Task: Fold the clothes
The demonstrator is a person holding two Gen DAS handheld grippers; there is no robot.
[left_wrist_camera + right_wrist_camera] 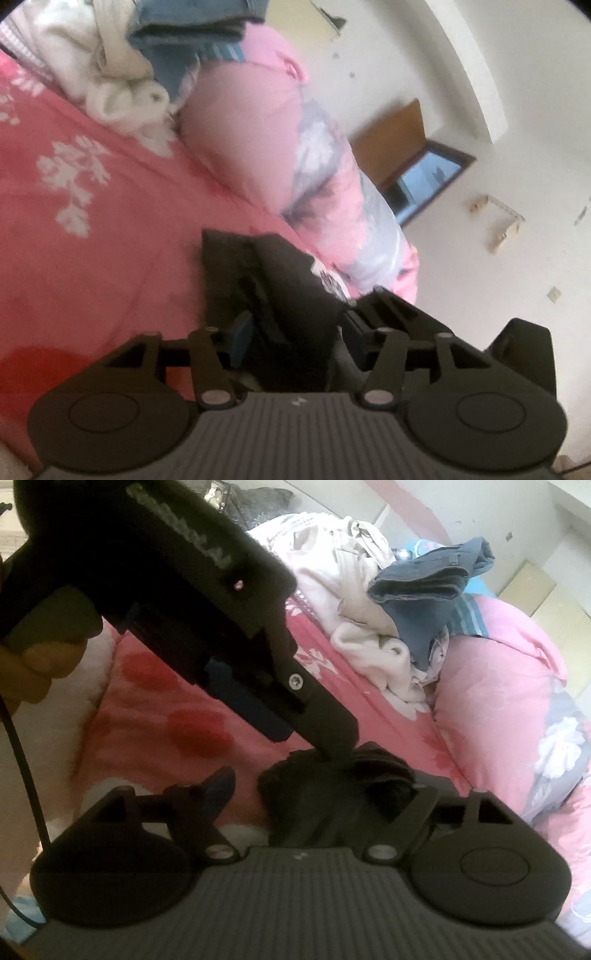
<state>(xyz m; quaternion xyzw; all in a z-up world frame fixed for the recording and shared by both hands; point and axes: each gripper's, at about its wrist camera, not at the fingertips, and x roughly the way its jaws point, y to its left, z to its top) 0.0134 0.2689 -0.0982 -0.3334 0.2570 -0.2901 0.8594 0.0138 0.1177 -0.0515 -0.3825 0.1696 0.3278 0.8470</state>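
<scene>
one black garment (273, 295) lies on the pink bedsheet (92, 240) between both grippers; left gripper (295, 328) and right gripper (325, 786) jaws parted, gripping nothing. one clothes pile (388, 602) beyond.

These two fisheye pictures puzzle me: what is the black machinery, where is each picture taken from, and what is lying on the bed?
No robot: a person holds a two-finger claw in each hand, each carrying a camera looking along its fingers. The left view shows the left claw, open around a dark garment lying on the pink floral bedspread. The right view shows the right claw, open at the same garment, with the left claw crossing from above. Behind lie a pile of white clothes, folded jeans and a pink quilt. Neither claw grips anything.
</scene>
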